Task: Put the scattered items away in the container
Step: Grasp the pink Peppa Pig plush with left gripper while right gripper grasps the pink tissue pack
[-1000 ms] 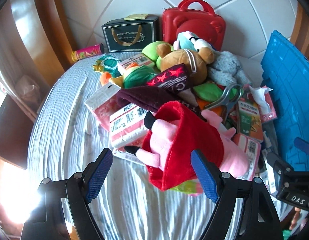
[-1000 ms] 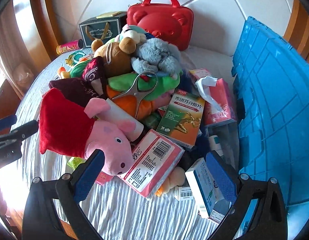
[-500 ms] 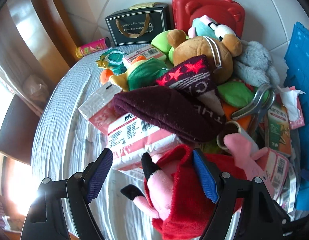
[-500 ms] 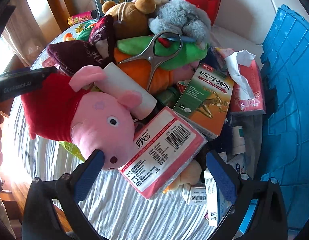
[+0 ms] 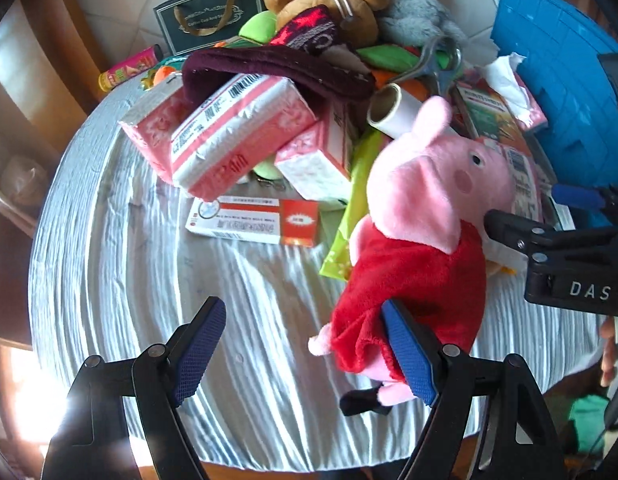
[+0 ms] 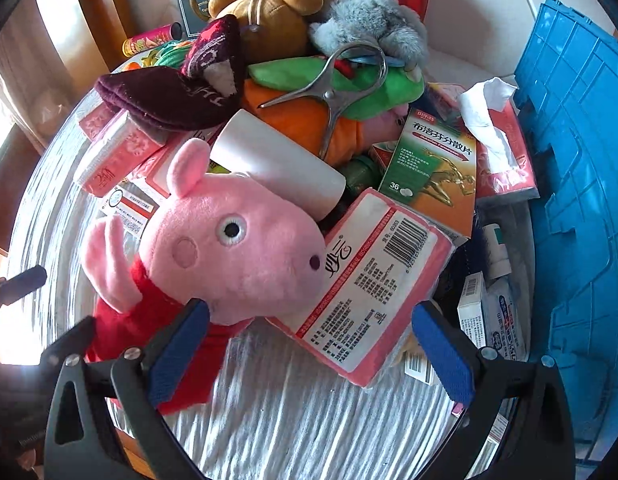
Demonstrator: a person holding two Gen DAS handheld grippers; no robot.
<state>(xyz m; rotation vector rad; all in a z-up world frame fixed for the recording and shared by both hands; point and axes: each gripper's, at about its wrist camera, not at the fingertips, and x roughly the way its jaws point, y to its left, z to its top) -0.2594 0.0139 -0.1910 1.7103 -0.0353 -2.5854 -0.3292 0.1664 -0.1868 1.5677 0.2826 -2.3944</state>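
Both grippers gape over the pink pig plush (image 6: 237, 248) beside the blue container (image 6: 581, 184).

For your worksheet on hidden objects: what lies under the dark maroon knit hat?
The maroon hat drapes over pink tissue packs, whose barcoded ends stick out. Anything deeper under it is covered.

Round table (image 5: 109, 280), white ribbed cloth; on it: pig plush (image 5: 425, 216), flat box (image 5: 253, 220), tissue packs (image 5: 229, 136), blue crate (image 6: 581, 160).

Pink pig plush (image 6: 237, 248) w/ red dress, blue crate (image 6: 581, 184), grey-white striped cloth (image 5: 121, 264).
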